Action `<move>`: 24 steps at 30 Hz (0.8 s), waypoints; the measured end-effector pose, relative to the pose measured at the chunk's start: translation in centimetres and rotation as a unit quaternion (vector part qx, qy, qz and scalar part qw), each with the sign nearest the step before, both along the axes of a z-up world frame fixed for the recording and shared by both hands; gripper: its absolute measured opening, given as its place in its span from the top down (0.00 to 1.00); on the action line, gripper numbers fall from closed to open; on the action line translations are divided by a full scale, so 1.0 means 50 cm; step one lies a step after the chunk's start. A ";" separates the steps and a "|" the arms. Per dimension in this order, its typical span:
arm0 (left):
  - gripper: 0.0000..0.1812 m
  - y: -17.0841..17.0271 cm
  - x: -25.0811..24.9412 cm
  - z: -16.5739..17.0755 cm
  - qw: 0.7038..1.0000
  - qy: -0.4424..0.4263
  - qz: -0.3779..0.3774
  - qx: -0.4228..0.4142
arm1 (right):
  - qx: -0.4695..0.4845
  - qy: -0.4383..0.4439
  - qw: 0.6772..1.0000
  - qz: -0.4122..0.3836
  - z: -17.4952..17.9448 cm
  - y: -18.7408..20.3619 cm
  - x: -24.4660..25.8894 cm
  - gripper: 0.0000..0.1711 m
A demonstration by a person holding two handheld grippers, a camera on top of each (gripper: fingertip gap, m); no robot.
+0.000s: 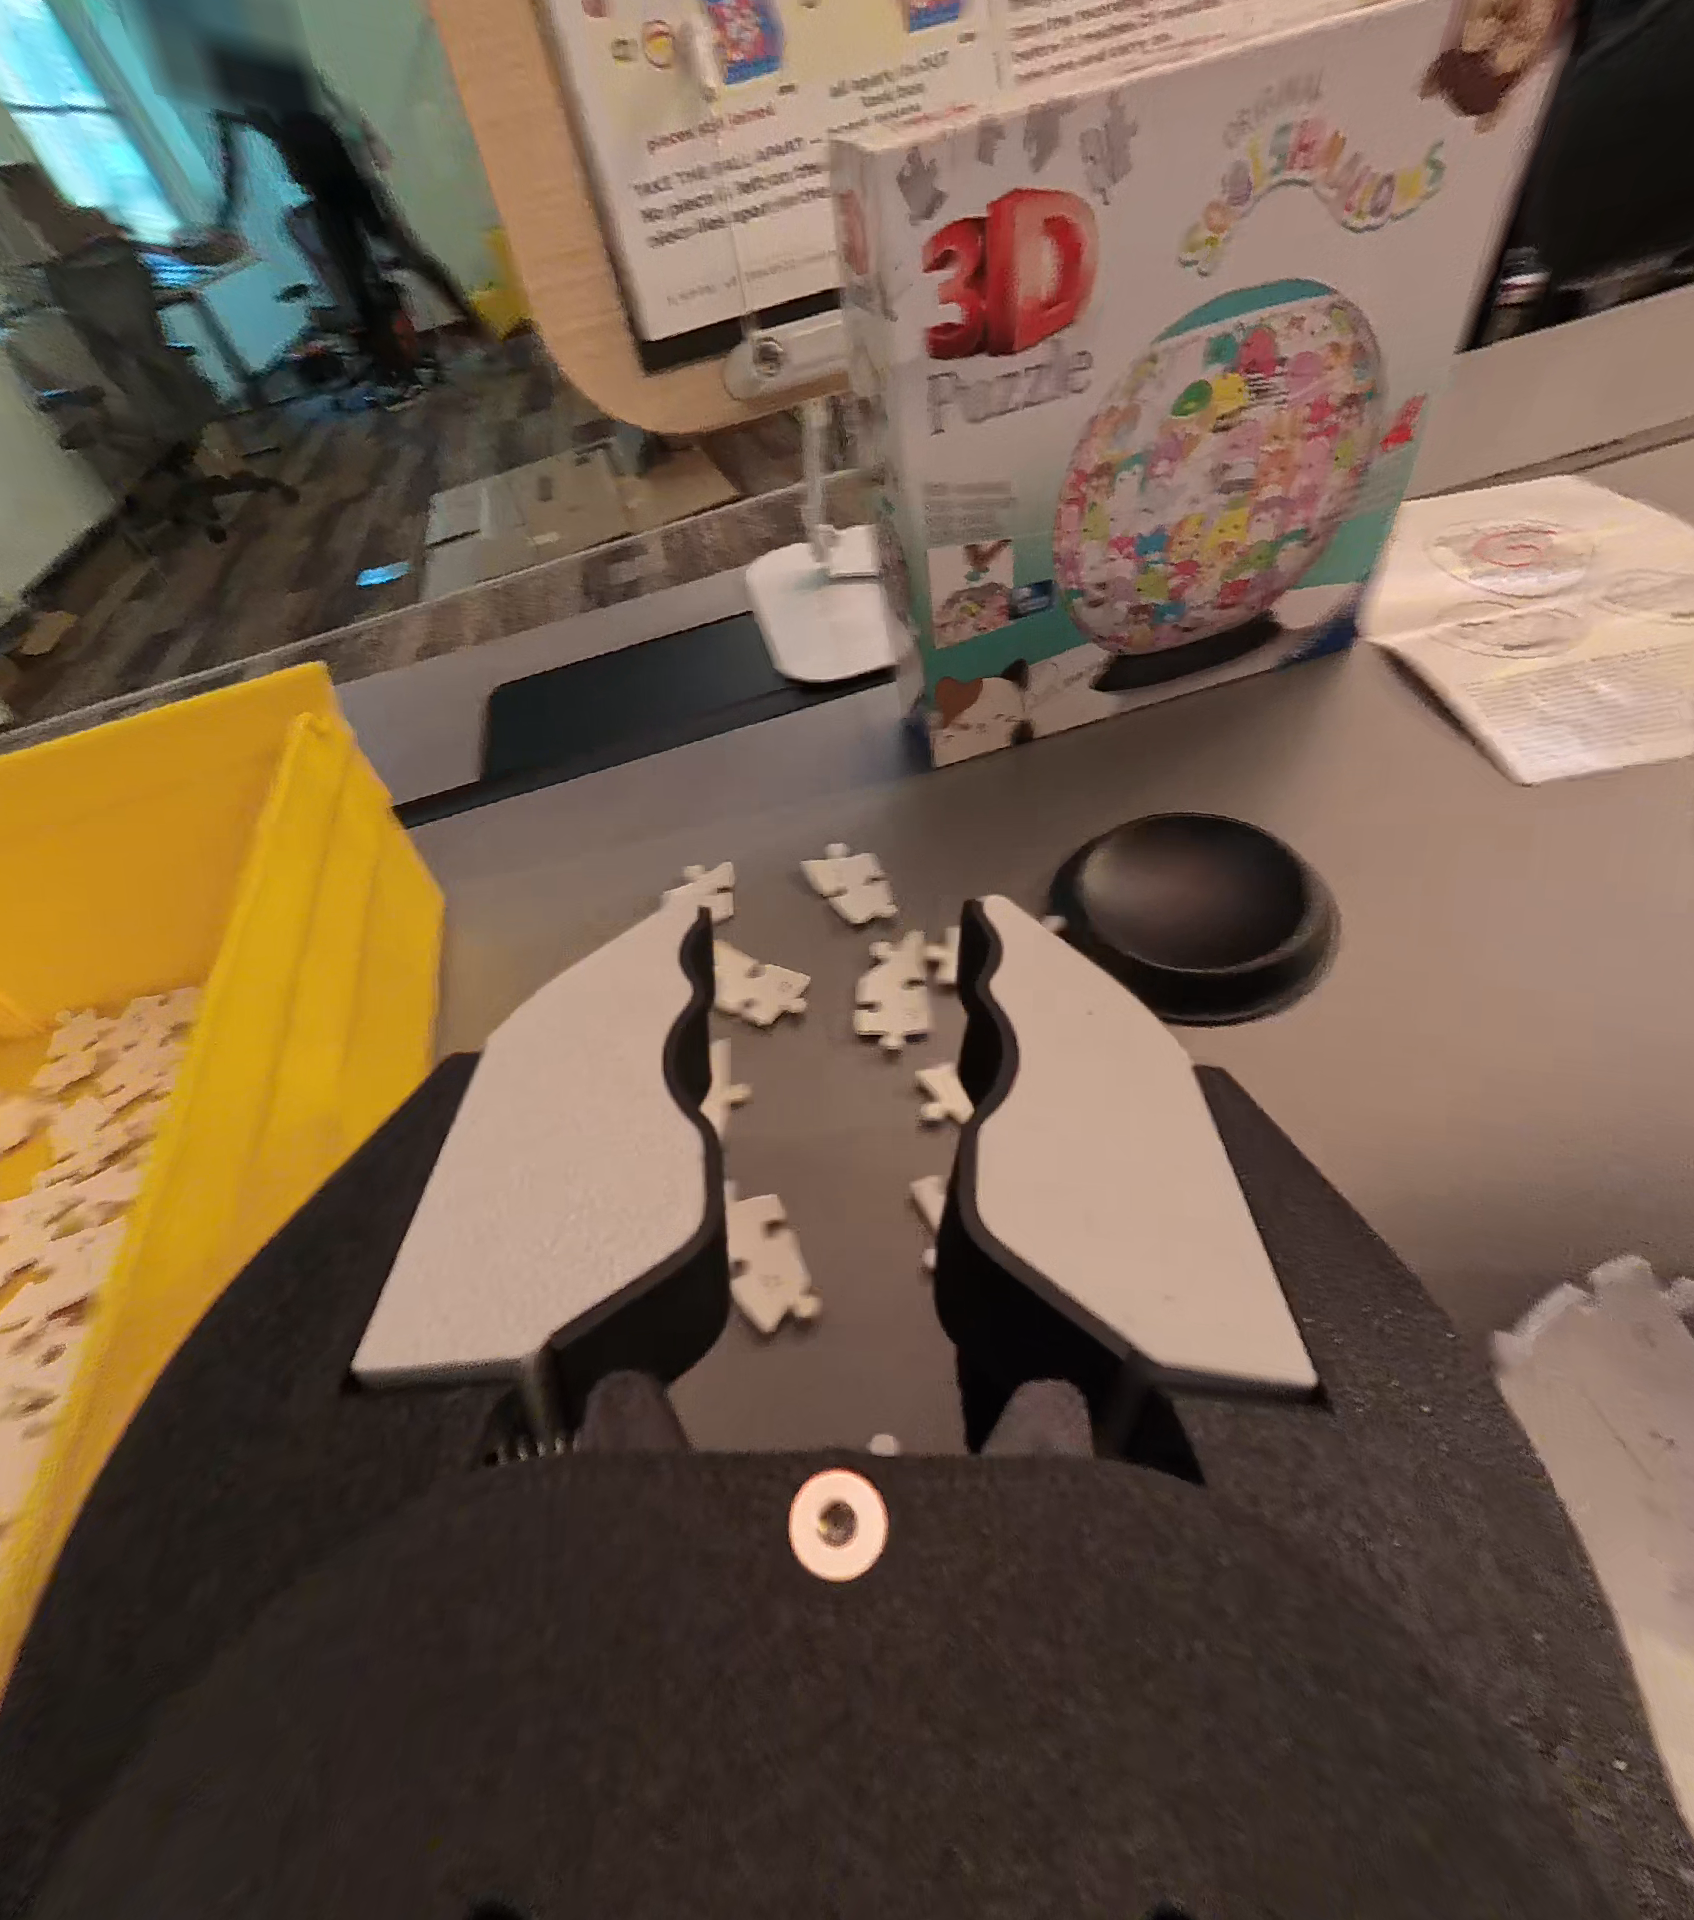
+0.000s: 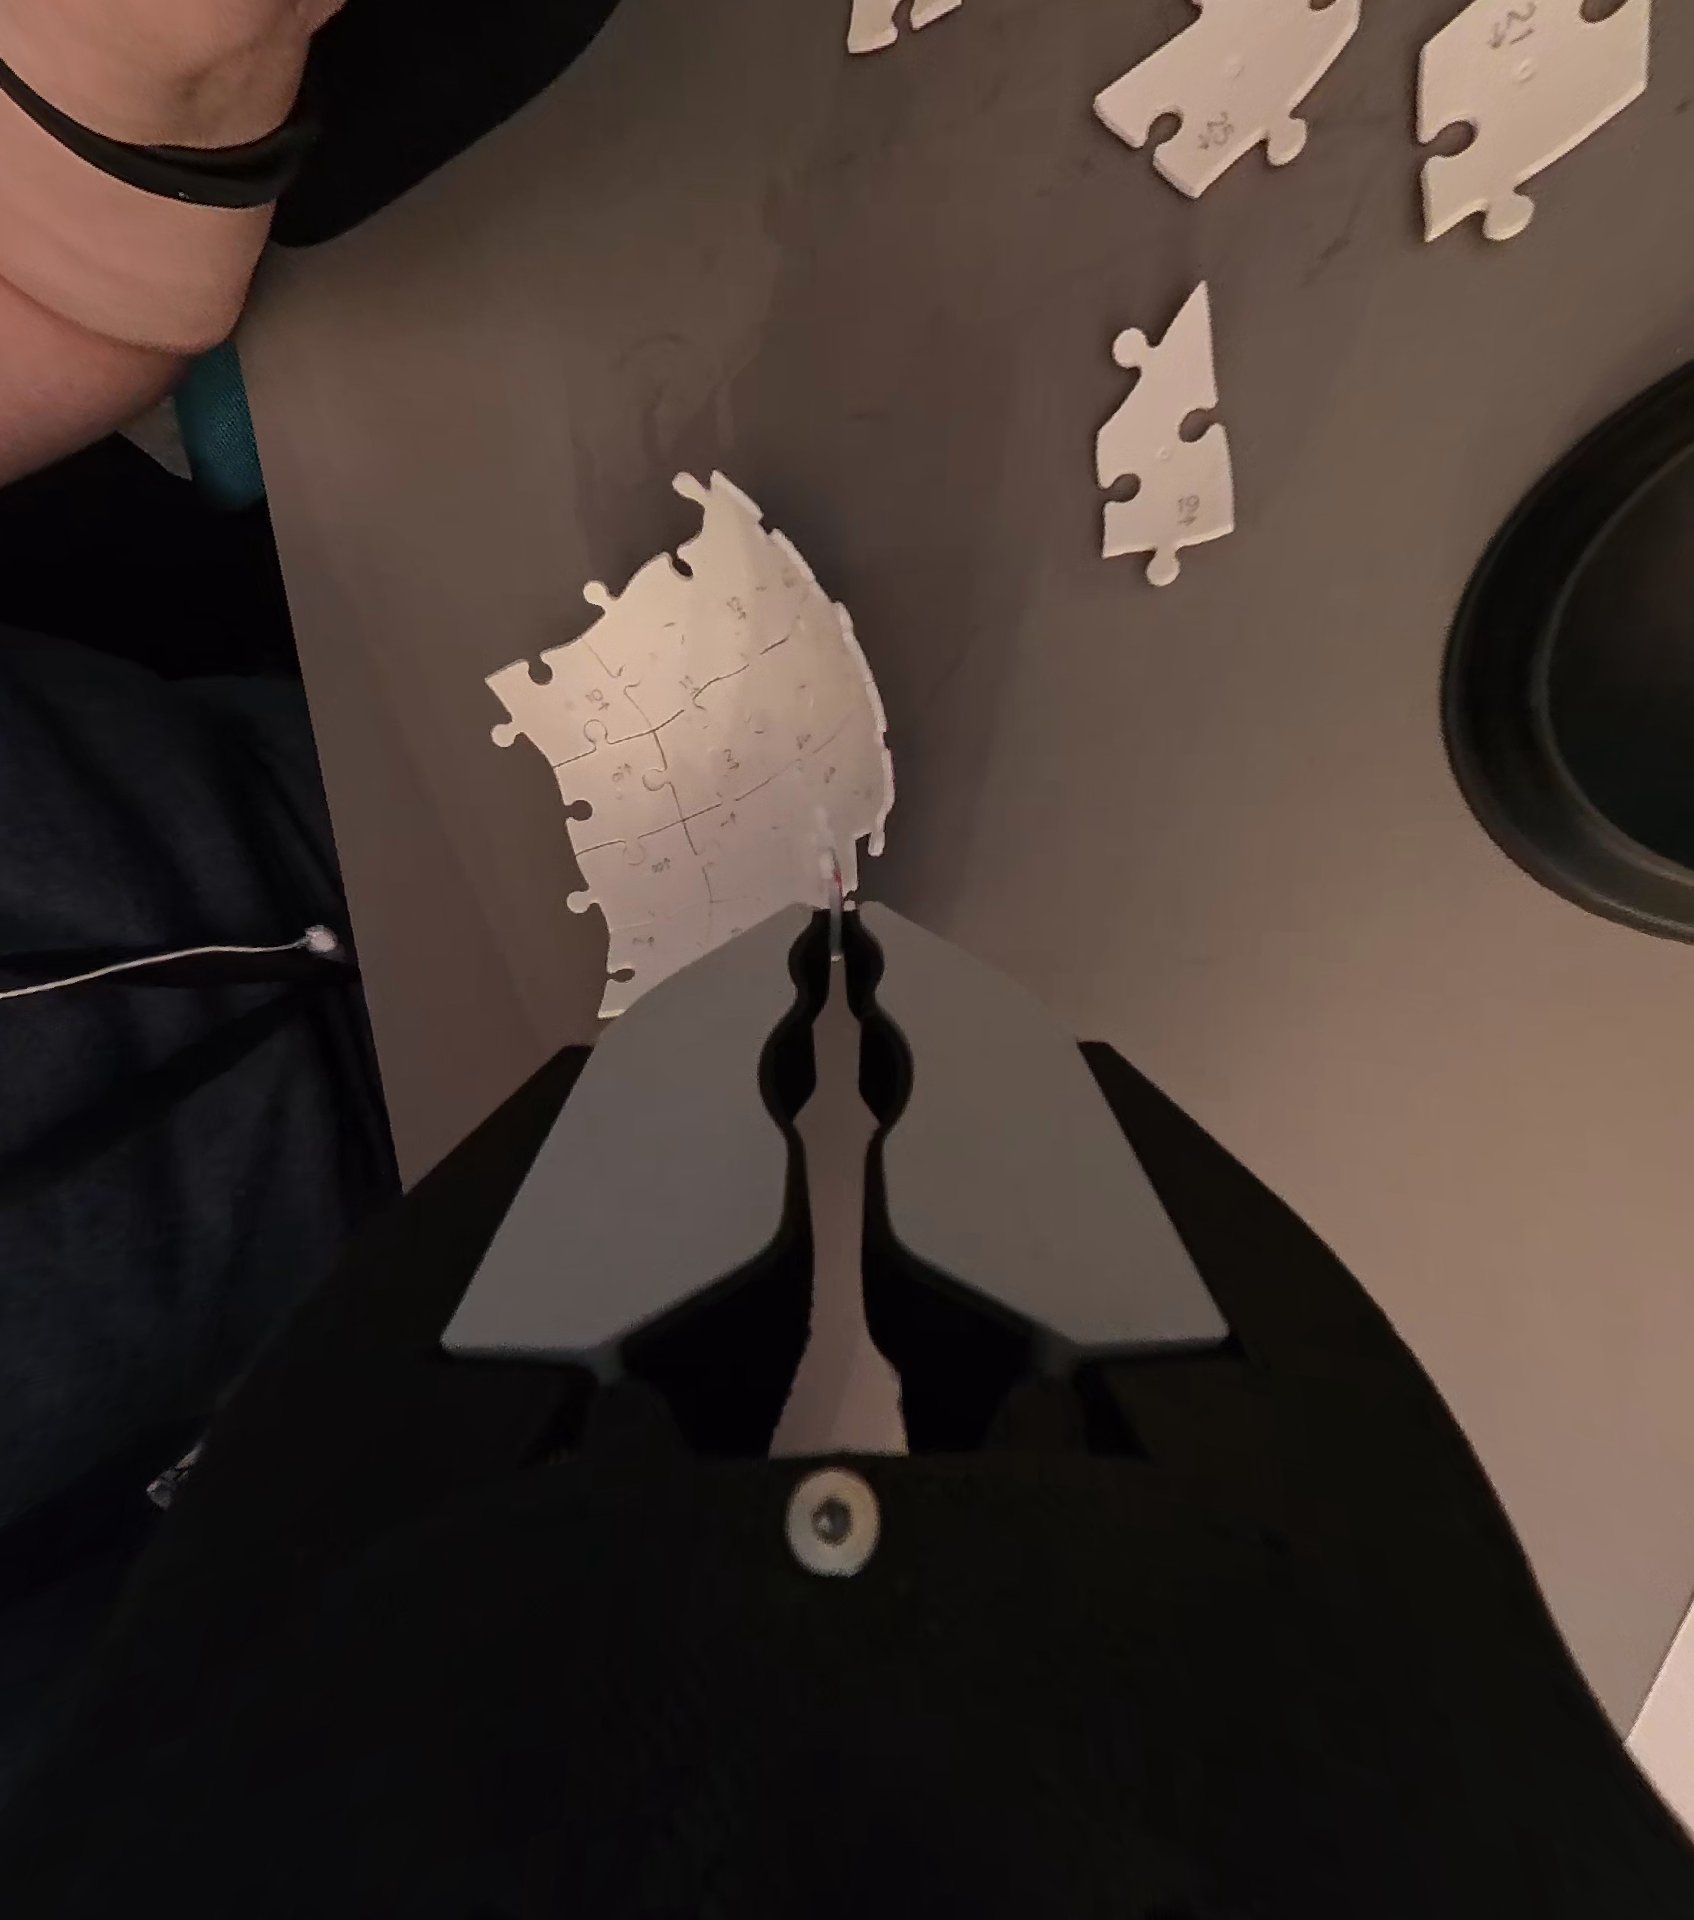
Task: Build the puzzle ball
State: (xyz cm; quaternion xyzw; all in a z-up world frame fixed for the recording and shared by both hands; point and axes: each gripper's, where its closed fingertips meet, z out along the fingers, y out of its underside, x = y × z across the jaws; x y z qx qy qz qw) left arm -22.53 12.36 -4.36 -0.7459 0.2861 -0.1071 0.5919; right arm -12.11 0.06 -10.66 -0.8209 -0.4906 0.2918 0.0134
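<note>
Right tongs [image 2: 835, 914]: pinched on curved assembled section [image 2: 708, 758], edge-on, extending ahead-left.
Left tongs [image 1: 835, 925]: wide, empty, above loose pieces [image 1: 890, 992] on worktop [image 1: 1445, 1091].

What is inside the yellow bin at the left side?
The yellow bin holds many loose white puzzle pieces, heaped face down. Its near wall and the left claw cover part of the heap, so the bottom cannot be seen.

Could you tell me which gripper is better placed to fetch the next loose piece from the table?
Left. The left gripper is open and empty, with loose pieces lying right between and ahead of its fingers. The right gripper is shut on the edge of the joined section, so it looks occupied.
</note>
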 end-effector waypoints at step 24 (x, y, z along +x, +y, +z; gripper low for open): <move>0.70 -0.191 0.194 -0.089 0.831 -0.031 -0.458 -0.316 | 0.000 0.041 0.998 -0.046 -0.013 -0.001 0.000 0.98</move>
